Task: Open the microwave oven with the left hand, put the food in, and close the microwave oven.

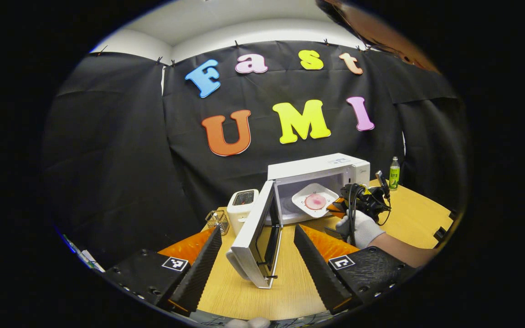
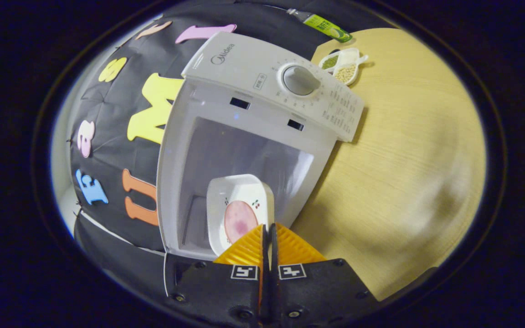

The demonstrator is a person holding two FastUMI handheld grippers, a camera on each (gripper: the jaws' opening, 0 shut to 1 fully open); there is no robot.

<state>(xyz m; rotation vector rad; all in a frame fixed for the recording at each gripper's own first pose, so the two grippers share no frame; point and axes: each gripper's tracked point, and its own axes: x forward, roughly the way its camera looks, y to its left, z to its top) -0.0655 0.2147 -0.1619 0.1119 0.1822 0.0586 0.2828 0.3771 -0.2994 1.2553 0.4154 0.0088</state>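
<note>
The white microwave (image 1: pixel 319 166) stands on the wooden table with its door (image 1: pixel 262 234) swung wide toward me. My left gripper (image 1: pixel 258 228) is open, a finger on each side of the door's edge without touching it. My right gripper (image 2: pixel 268 229) is shut on the rim of a white square plate (image 2: pixel 239 193) carrying a pink slice of food (image 2: pixel 239 222). The plate sits tilted at the mouth of the microwave cavity (image 2: pixel 244 150). In the left gripper view a gloved hand (image 1: pixel 362 229) holds that gripper at the plate (image 1: pixel 315 200) in the oven opening.
A white toaster (image 1: pixel 243 205) and a small wire basket (image 1: pixel 218 220) stand left of the microwave. A green bottle (image 1: pixel 394 173) is behind its right side, near a small dish of beans (image 2: pixel 344 66). Bare tabletop (image 2: pixel 404 159) lies beside the microwave.
</note>
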